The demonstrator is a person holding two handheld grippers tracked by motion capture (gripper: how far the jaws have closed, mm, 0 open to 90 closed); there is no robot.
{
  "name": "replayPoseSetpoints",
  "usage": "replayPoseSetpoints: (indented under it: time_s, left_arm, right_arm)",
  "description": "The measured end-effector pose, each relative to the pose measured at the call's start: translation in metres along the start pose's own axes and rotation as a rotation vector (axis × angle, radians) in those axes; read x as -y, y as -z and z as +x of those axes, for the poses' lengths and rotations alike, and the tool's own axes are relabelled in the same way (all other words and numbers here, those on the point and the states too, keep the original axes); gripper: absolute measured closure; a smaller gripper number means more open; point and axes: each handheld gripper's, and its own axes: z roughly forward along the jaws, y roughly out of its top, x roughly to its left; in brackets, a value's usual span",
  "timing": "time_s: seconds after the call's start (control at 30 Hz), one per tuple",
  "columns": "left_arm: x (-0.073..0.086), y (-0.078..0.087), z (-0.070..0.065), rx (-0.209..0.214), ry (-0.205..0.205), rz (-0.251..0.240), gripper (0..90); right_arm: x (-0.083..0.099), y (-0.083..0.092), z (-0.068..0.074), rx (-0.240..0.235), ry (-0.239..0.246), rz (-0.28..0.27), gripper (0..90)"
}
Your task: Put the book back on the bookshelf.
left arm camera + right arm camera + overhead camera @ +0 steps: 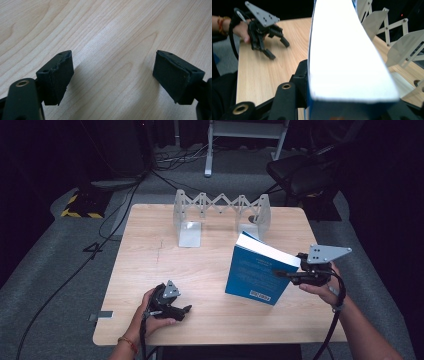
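A blue book (pixel 257 272) with white page edges stands upright and slightly tilted at the right of the wooden table (pixel 165 265), its lower edge close to the tabletop. My right gripper (pixel 284 274) is shut on the book's upper right corner. In the right gripper view the page edge (pixel 344 50) runs up the middle, with one black finger (pixel 300 80) pressed against its left side. My left gripper (pixel 186 310) rests low over the table's front left, open, nothing between its pads (pixel 58 75). It also appears farther off (pixel 278 47) in the right gripper view.
A metal accordion-style book rack (pixel 220 212) with upright plates stands at the back of the table, behind the book. A dark chair (pixel 300 172) is beyond the table's far right corner. Cables (pixel 75 275) run across the grey floor on the left.
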Motion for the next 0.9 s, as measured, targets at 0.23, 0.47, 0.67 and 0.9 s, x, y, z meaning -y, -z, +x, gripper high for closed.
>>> replayPoseSetpoints:
  time_s: [0.23, 0.47, 0.67, 0.9]
  left_arm:
    - [-0.001, -0.002, -0.001, 0.003, -0.006, -0.004, 17.2]
    - [-0.001, -0.002, 0.001, 0.022, -0.016, -0.007, 17.2]
    - [-0.001, -0.002, 0.001, 0.025, -0.019, -0.006, 17.1]
    - [-0.001, -0.002, 0.002, 0.028, -0.020, -0.006, 17.1]
  right_arm:
    - [-0.015, 0.001, 0.000, -0.012, 0.010, 0.087, 58.3]
    - [-0.030, 0.002, -0.001, -0.013, 0.012, 0.158, 58.0]
    - [-0.043, 0.002, -0.001, -0.019, 0.029, 0.220, 57.5]
    - [-0.060, -0.002, -0.005, -0.049, 0.031, 0.317, 57.1]
